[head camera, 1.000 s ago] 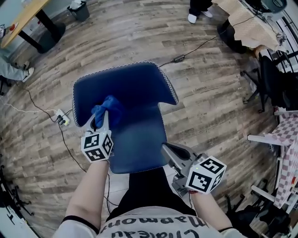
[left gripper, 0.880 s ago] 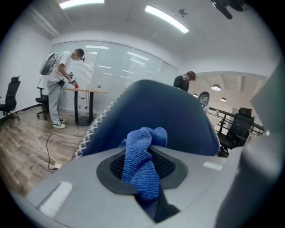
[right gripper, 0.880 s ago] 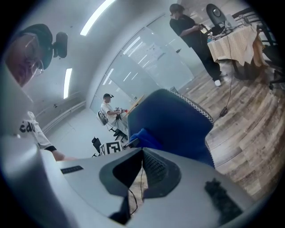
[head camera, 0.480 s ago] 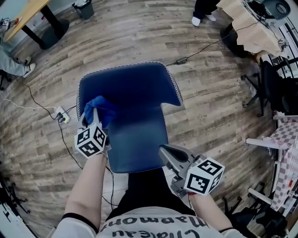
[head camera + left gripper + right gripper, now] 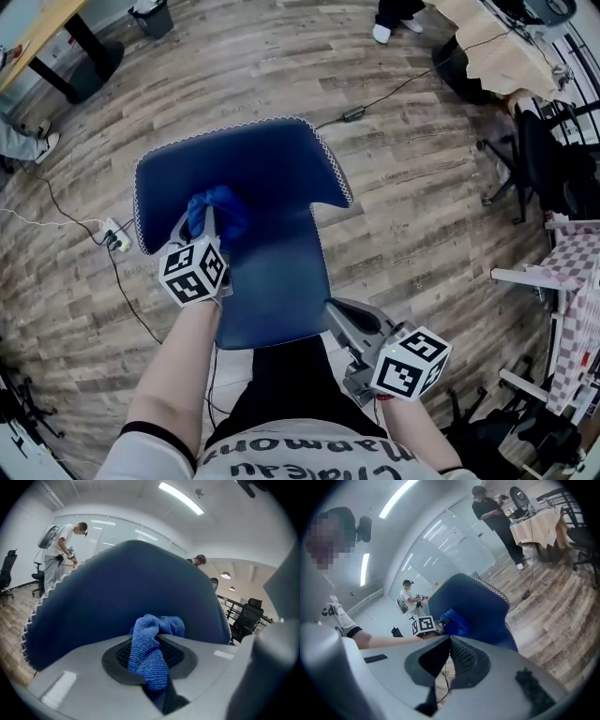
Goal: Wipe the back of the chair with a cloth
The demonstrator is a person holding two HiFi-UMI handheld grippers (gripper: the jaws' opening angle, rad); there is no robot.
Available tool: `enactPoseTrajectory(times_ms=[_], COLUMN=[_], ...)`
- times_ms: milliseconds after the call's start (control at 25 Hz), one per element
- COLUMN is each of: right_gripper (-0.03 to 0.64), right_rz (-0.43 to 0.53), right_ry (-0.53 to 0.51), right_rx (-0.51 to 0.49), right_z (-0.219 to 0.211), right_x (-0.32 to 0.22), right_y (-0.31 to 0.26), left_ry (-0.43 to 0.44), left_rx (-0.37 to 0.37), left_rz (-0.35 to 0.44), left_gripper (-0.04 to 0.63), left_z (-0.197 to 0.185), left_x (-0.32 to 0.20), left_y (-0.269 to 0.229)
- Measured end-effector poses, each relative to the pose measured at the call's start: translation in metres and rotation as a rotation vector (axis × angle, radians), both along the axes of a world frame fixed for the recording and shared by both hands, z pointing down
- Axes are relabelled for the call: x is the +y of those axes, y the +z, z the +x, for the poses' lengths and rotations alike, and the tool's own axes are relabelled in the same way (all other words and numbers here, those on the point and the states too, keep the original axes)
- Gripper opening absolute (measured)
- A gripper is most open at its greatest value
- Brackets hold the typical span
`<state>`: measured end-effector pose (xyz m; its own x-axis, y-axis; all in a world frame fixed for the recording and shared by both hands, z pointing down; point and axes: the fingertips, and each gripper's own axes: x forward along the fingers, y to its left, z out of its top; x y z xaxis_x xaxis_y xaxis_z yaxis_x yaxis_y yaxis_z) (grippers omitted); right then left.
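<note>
A dark blue chair point(image 5: 272, 178) with white stitching on its edge stands below me, its back point(image 5: 117, 597) filling the left gripper view. My left gripper point(image 5: 199, 225) is shut on a bright blue cloth point(image 5: 217, 214), which presses against the left part of the chair back. The cloth point(image 5: 152, 651) bunches between the jaws. My right gripper point(image 5: 336, 311) hangs at the chair's near right edge, shut and holding nothing. In the right gripper view the chair point(image 5: 476, 606) and the cloth point(image 5: 452, 620) lie ahead.
Wood floor all round. A power strip point(image 5: 114, 236) and cables lie left of the chair. A black table base point(image 5: 89, 56) is far left, chairs and a draped table point(image 5: 487, 47) far right. People stand in the room point(image 5: 58, 550).
The left gripper with the cloth slid left along the chair back, then back to the right and a little up. The right gripper stayed low at the near edge.
</note>
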<state>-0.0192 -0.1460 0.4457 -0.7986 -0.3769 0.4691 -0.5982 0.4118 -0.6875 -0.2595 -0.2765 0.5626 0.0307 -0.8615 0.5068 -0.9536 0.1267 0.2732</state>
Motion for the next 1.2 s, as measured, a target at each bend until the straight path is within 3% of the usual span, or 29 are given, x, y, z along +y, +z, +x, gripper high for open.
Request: enactPoseTrajectory(times_ms=[320,800,1040,1200], right_gripper=[0.014,0.014,0.014,0.014], right_rz=[-0.003,-0.011,-0.018,-0.034], right_ry=[0.061,0.149,0.136,0.101], right_rx=[0.019,0.029,0.033,0.022], right_z=[0.027,0.06,0.061,0.048], right_x=[0.005,0.013,0.016,0.017], right_y=[-0.001,0.001,0.001,0.009], left_ry=[0.264,0.506,0.505,0.393], left_rx=[0.02,0.035,0.067,0.022], left_rz=[0.037,0.049,0.069,0.047], left_gripper=[0.077,0.077,0.077,0.078], left_z=[0.096,0.192,0.197,0.151], left_x=[-0.04,-0.056,-0.052,-0.034], left_y=[-0.006,-0.011,-0.015,0.0])
